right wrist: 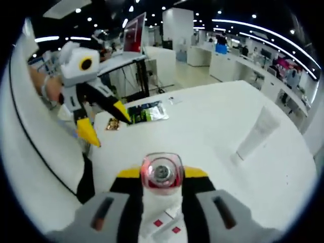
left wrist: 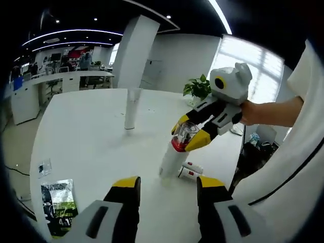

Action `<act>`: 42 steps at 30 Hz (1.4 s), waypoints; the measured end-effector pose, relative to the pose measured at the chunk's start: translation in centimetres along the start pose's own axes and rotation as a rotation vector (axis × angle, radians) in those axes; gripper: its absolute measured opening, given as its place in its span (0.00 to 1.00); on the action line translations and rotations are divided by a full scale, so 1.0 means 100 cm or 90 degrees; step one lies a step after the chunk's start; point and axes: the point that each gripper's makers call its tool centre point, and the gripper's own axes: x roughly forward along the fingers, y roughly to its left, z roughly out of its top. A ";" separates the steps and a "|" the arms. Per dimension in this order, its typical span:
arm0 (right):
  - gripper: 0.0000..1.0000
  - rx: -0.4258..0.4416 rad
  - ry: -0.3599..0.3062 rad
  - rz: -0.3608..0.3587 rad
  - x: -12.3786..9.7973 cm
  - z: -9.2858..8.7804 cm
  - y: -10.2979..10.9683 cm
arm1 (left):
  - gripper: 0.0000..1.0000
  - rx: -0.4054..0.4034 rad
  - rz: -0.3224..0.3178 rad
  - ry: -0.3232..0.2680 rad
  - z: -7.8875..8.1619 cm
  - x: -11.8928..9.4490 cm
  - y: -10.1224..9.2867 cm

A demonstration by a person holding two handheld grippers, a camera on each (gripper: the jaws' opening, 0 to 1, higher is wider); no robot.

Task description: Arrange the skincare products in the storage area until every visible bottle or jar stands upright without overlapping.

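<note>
On the white table [left wrist: 86, 136], my right gripper [left wrist: 191, 132] clamps the red-collared bottle [left wrist: 174, 154]; I'd lower it squarely. Left gripper [left wrist: 167, 190] gapes empty.

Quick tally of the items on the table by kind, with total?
Upright white tube: 1
Bottle with red collar and clear cap, clamped by the right gripper: 1
Small jar lying on its side: 1
Green sachet: 1
Small clear packet: 1
Small brown packet: 1
Total: 6
</note>
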 end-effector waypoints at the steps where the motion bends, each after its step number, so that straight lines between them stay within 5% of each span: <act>1: 0.26 -0.003 -0.006 -0.002 -0.002 0.006 -0.007 | 0.45 0.002 0.000 0.002 -0.001 -0.001 -0.001; 11: 0.26 -0.076 0.009 -0.009 -0.011 0.016 -0.049 | 0.45 -0.011 0.025 -0.012 -0.004 -0.012 -0.002; 27: 0.26 -0.084 0.068 -0.001 -0.017 -0.014 -0.097 | 0.43 -0.026 0.056 -0.020 -0.012 -0.024 -0.003; 42: 0.26 -0.060 0.080 -0.001 -0.016 -0.024 -0.147 | 0.41 -0.041 0.090 -0.022 -0.015 -0.037 -0.013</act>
